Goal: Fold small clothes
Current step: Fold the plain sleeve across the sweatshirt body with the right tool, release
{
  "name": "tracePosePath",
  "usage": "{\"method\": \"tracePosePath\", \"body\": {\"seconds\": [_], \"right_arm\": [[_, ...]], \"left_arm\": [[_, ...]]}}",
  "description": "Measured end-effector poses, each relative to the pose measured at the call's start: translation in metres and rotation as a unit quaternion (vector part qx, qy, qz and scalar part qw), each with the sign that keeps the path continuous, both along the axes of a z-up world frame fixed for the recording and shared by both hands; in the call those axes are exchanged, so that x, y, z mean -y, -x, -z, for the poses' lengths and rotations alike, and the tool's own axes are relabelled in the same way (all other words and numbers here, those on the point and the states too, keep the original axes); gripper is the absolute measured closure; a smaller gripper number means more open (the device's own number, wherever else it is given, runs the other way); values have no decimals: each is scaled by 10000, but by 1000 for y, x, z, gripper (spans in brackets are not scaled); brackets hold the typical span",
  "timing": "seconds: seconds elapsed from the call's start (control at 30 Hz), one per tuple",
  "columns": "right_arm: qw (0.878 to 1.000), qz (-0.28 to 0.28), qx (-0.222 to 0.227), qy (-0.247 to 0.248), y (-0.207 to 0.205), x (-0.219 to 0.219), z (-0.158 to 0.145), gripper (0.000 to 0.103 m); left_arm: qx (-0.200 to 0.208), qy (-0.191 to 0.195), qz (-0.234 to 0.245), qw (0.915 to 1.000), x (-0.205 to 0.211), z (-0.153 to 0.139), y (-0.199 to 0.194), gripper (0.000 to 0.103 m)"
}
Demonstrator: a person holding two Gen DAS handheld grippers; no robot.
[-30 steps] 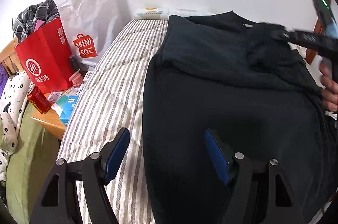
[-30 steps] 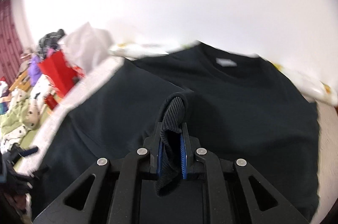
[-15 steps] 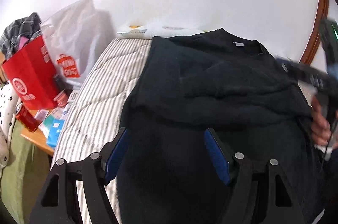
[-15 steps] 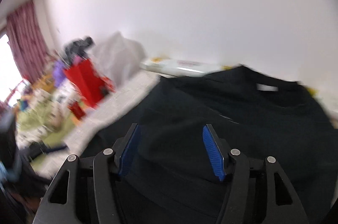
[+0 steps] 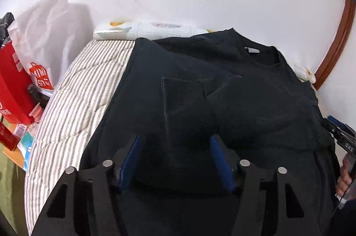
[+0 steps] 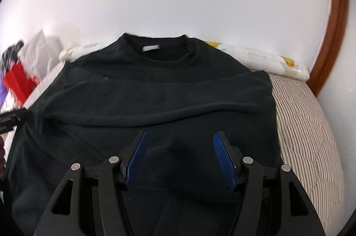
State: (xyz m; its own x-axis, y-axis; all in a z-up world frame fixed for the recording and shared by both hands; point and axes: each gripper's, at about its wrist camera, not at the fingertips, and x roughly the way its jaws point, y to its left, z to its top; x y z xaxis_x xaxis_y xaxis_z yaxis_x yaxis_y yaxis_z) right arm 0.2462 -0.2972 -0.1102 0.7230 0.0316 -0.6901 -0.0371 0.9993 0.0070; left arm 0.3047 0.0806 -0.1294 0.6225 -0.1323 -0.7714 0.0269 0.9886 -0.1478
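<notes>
Black sweater (image 6: 155, 102) flat on striped bed (image 6: 307, 124), left gripper (image 5: 175, 153) and right gripper (image 6: 180, 151) hovering above it, fingers spread, holding nothing

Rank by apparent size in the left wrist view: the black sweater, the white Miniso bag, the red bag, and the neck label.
1. Black sweater, by far the largest.
2. White Miniso bag.
3. Red bag, though the frame edge cuts it off, so its rank against the white bag is unsure.
4. Neck label, smallest.

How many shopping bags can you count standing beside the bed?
2. The red paper bag stands at the far left; the white Miniso bag leans against the wall behind it. Others may be hidden beyond the frame edge.
</notes>
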Motion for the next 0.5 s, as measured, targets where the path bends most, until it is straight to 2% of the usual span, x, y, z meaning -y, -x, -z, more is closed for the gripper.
{"method": "tracePosePath", "body": {"seconds": [0.07, 0.17, 0.23, 0.3, 0.33, 0.4, 0.5], "right_arm": [[9999, 10, -8, -102, 2, 4, 1, 42], [9998, -7, 0, -184, -1, 4, 5, 42], [9998, -37, 22, -181, -1, 1, 6, 42], [9997, -60, 10, -234, -2, 1, 8, 42], [9997, -57, 0, -256, -3, 1, 9, 42], [9997, -23, -18, -233, -4, 3, 12, 42], [9998, 115, 67, -122, -3, 9, 11, 42]], "left_arm": [[-70, 66, -64, 9999, -1, 6, -9, 50], [-152, 260, -123, 9995, -5, 14, -20, 51], [-95, 316, -159, 9993, -5, 17, -24, 56], [-92, 362, -104, 9992, -1, 18, -27, 77], [-89, 348, -112, 9993, 3, 17, -27, 78], [99, 60, -154, 9998, 9, 9, -23, 92], [546, -139, -119, 9983, 12, -13, -12, 93]]}}
